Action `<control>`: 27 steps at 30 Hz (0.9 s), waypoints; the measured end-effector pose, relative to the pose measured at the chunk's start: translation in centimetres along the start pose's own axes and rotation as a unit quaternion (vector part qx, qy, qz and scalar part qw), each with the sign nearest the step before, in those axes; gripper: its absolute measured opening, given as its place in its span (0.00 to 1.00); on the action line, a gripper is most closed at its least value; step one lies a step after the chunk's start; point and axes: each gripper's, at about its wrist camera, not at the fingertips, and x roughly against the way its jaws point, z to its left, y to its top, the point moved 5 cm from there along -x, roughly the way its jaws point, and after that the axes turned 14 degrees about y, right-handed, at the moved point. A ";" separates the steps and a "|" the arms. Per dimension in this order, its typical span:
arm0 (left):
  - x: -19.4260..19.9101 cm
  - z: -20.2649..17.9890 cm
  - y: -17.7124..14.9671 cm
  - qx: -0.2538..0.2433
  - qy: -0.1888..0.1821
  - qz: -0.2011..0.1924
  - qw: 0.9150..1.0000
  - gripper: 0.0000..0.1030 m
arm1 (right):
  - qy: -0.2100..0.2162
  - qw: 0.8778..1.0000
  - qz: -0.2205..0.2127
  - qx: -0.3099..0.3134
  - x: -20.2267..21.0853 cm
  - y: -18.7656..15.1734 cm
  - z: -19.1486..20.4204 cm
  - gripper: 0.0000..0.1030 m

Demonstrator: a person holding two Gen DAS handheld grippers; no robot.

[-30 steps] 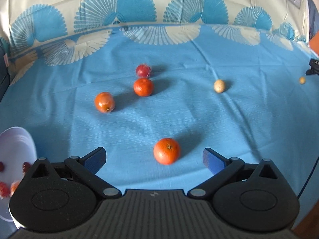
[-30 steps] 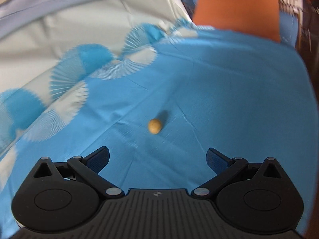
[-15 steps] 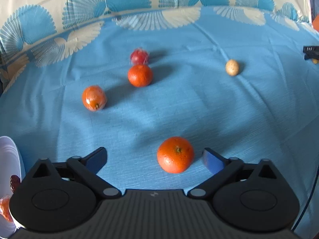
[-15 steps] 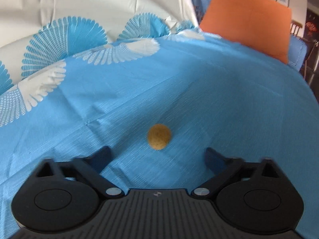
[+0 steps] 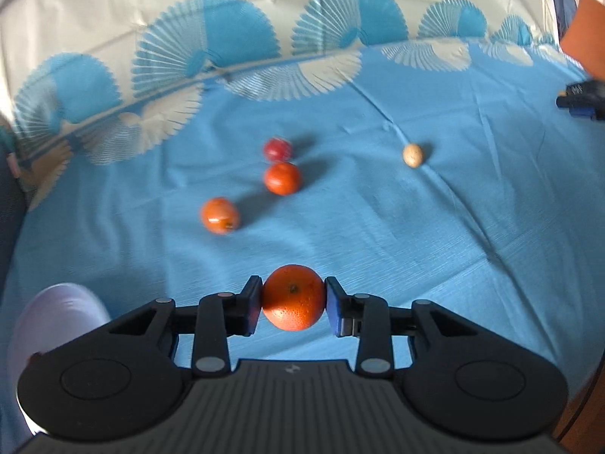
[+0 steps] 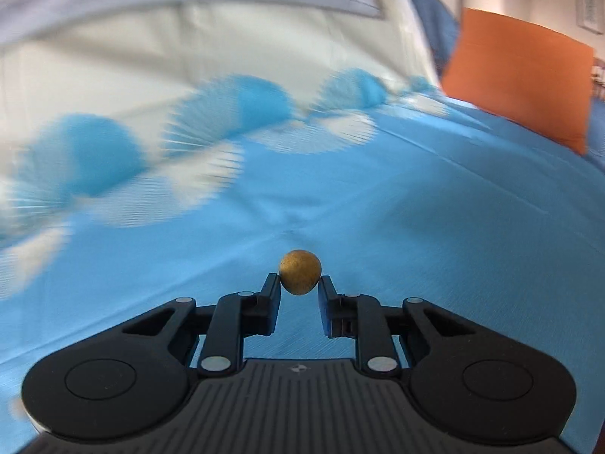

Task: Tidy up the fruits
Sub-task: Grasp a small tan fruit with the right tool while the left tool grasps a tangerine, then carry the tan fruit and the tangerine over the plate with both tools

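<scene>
Blue fan-patterned cloth (image 5: 378,227), orange cushion (image 6: 522,87), framed picture (image 6: 588,7)

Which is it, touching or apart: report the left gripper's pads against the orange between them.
Touching. In the left wrist view both blue pads of the left gripper press the orange's sides, no gap showing; the jaws are closing.

Blue patterned cloth (image 5: 378,227) over the surface. Beyond the left claw (image 5: 293,299): two oranges (image 5: 220,215) (image 5: 283,178), a red fruit (image 5: 277,149), a tan nut (image 5: 412,155). White bowl (image 5: 56,314) at its left.

Woven matt cloth (image 5: 378,234); glossy, dimpled orange (image 5: 293,297); matt plastic gripper (image 5: 293,299).
</scene>
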 end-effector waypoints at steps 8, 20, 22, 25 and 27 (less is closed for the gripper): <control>8.6 9.2 -2.7 0.028 0.020 -0.011 0.999 0.38 | 0.162 0.987 0.002 0.018 15.4 -3.3 13.5 0.22; 19.7 21.4 -12.1 0.083 0.048 -0.022 0.995 0.38 | 0.304 0.948 0.019 0.091 34.1 -10.9 31.2 0.22; 21.4 22.9 -13.7 0.092 0.047 -0.029 0.994 0.38 | 0.325 0.939 0.031 0.109 36.7 -12.6 33.6 0.22; 23.2 24.8 -16.2 0.104 0.052 -0.033 0.993 0.38 | 0.349 0.926 0.052 0.133 40.1 -15.2 36.5 0.22; 24.1 26.0 -17.8 0.114 0.058 -0.035 0.991 0.38 | 0.357 0.920 0.064 0.151 41.9 -16.9 38.0 0.22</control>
